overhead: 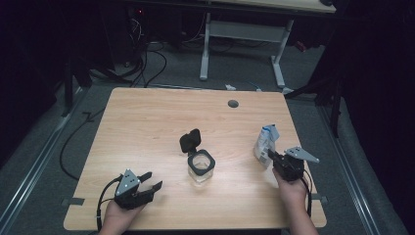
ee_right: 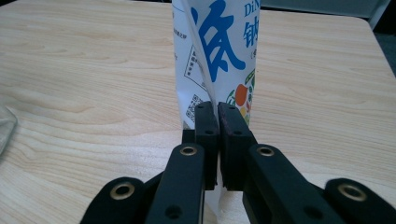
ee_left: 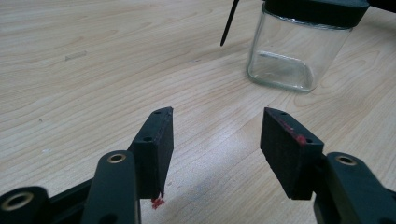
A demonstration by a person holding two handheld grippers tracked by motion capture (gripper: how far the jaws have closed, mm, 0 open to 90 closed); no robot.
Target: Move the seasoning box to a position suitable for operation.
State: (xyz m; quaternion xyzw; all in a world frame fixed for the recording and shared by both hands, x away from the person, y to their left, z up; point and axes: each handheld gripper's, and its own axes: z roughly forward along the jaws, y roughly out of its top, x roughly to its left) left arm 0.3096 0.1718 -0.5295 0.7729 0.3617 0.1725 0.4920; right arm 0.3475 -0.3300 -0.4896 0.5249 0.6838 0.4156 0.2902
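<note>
Pale wood grain runs across the whole light wooden tabletop [overhead: 147,127], and there's plenty of bare room on it. Taking the square clear glass jar [overhead: 200,169] as the landmark: it stands upright near the middle, its black hinged lid [overhead: 190,141] flipped up behind it. Broad open boards lie to its left and beyond it, out to a small grey round plug [overhead: 233,103] near the far edge.

Off to the jar's right, close to the table's right edge, the white-and-blue printed soft pouch [overhead: 265,143] stands upright, long axis vertical, top pointing up. The right gripper [ee_right: 217,114] has its jaws pinched almost together on a thin side seam of that pouch, low down, gripping it. Nothing stands between pouch and jar.

To the jar's near left, by the near edge, the left gripper [ee_left: 217,135] rests low over the wood, jaws spread well apart with nothing between them, pointing toward the jar.
</note>
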